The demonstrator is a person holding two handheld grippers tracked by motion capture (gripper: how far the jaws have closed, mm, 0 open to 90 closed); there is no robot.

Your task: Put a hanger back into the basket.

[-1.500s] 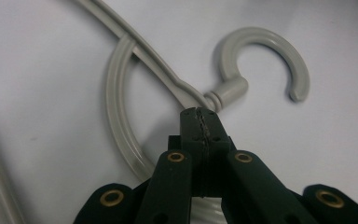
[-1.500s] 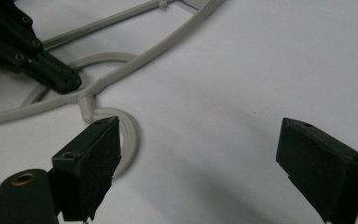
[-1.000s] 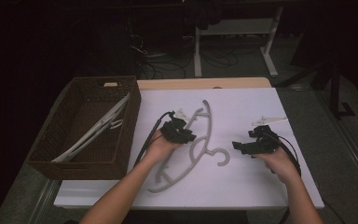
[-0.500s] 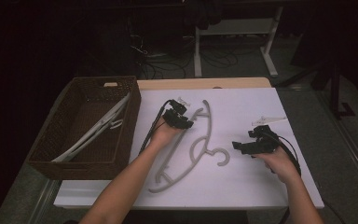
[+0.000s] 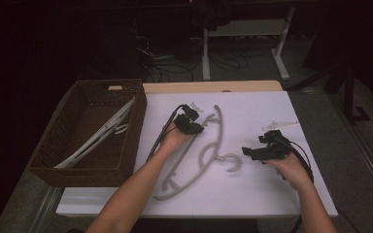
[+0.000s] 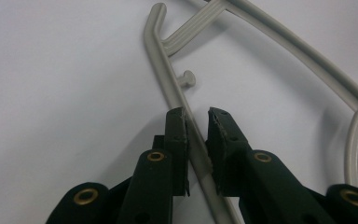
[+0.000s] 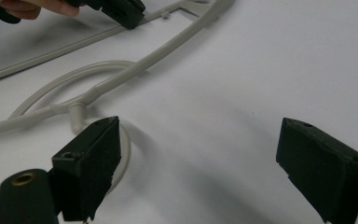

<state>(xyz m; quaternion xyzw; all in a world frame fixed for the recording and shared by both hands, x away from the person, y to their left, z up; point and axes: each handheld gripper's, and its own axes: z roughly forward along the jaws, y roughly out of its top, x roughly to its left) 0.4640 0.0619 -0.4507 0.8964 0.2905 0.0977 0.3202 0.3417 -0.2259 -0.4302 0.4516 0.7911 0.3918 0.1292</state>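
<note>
A: While the left gripper (image 5: 190,122) sits over the upper end of the grey hanger (image 5: 209,150), where does that hanger lie?

B: Flat on the white table (image 5: 252,194), mid-frame in the high view. Its long axis runs diagonally, from lower left near the person's left forearm up to the right. The hook (image 5: 230,162) curls toward the right gripper (image 5: 252,153).

A: And the left jaws?

B: In the left gripper view they straddle the hanger's thin bar (image 6: 168,88), which runs up between them toward the top of the frame. They have just been closing on it. A sliver of gap shows beside each pad, so I judge the bar is between them but not yet pinched.

A: The right one?

B: Spread wide, holding nothing. In the right gripper view the hook (image 7: 123,149) sits just behind its left-hand jaw, partly covered by it. The left hand is plainly the nearer one to a grip.

A: Anything hard to read?

B: The jaw bodies cover the bar low in the left gripper view. In the high view the hand hides the contact spot. The wicker basket (image 5: 58,167) at left holds pale hangers (image 5: 102,136); how many is unclear.
</note>
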